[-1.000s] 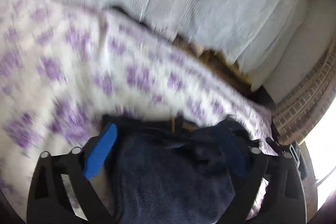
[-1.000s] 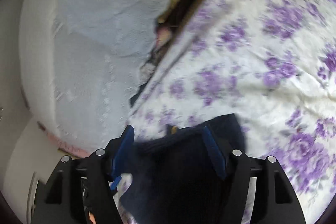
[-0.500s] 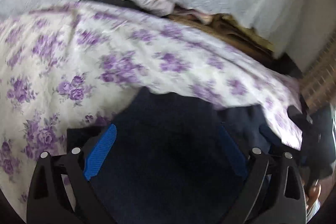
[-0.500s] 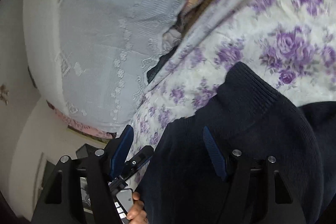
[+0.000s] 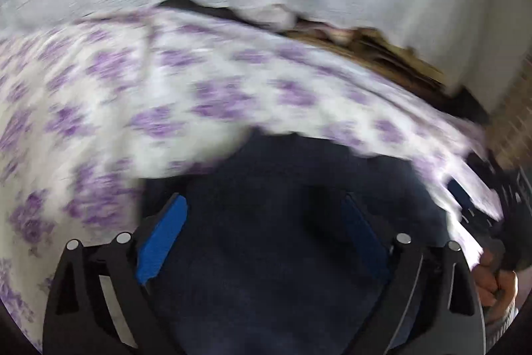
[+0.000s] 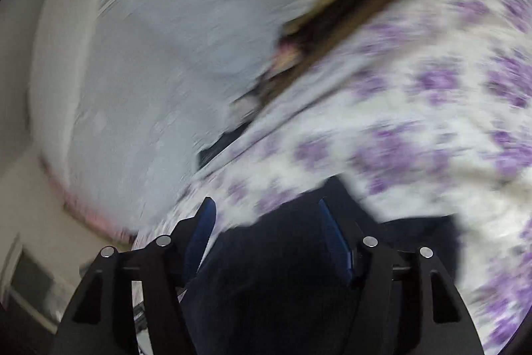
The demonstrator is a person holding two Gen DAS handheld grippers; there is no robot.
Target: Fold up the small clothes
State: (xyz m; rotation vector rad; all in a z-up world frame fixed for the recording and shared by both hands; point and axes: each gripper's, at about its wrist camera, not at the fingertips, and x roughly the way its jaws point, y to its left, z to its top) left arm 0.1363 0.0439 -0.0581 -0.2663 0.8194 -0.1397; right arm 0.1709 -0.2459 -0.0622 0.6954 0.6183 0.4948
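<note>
While both views are blurring, the left gripper (image 5: 262,242) and right gripper (image 6: 266,238) are straddling the dark navy garment (image 5: 282,255) on the near floral sheet (image 5: 166,95), grip unclear; seemingly mid-fold, next needing flat laying.

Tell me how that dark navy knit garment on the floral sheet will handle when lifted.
The navy garment is probably floppy: it bunches between the left gripper fingers. It looks thick and plush, so likely grippy rather than slippery. On the floral sheet it should drape and sag, not hold shape.
</note>
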